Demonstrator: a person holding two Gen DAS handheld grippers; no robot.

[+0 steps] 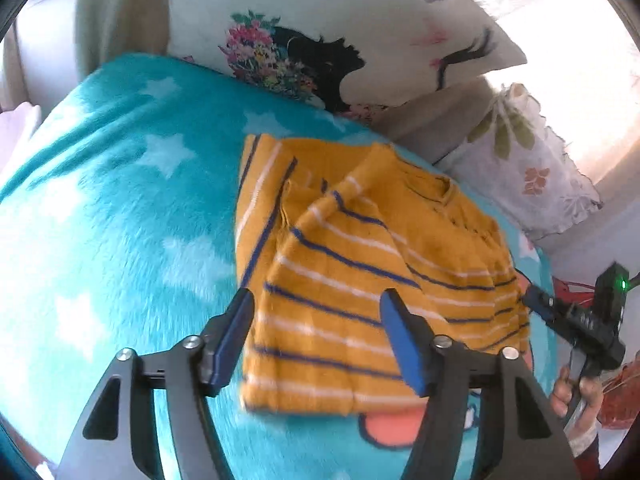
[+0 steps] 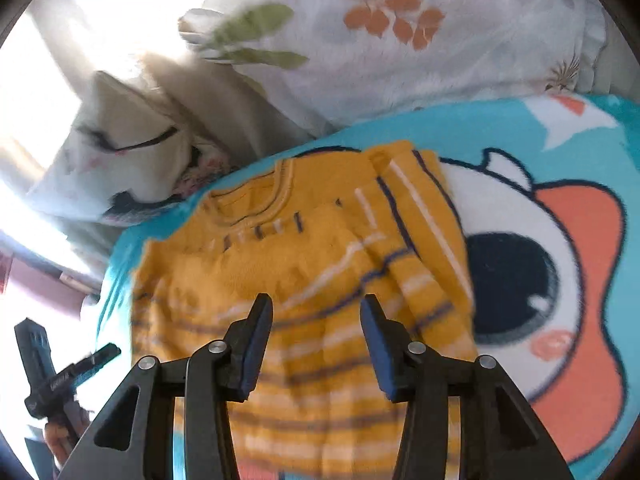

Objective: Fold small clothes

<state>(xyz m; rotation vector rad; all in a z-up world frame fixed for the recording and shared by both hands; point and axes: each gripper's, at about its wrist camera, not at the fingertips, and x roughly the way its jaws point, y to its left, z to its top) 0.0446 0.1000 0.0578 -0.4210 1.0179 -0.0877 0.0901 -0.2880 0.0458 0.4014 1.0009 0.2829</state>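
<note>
Nearest, the left gripper (image 1: 318, 336) hovers over the lower part of a striped yellow sweater (image 1: 360, 272), jaws spread wide and empty. The right gripper (image 2: 316, 344) hangs over the same garment from the opposite side, jaws moderately apart, nothing between them. The sweater lies on a turquoise blanket (image 1: 120, 200) printed with white stars and a cartoon face. Both sleeves appear folded inward across the body, with the neckline at the far end. Judgement: the side folds are done; the lengthwise fold, hem toward collar, remains, and the bottom edge looks uneven. Beyond the sweater, a white pillow (image 1: 360, 20) with a printed face and a floral pillow (image 2: 420, 40) rest against the blanket's far edge.
</note>
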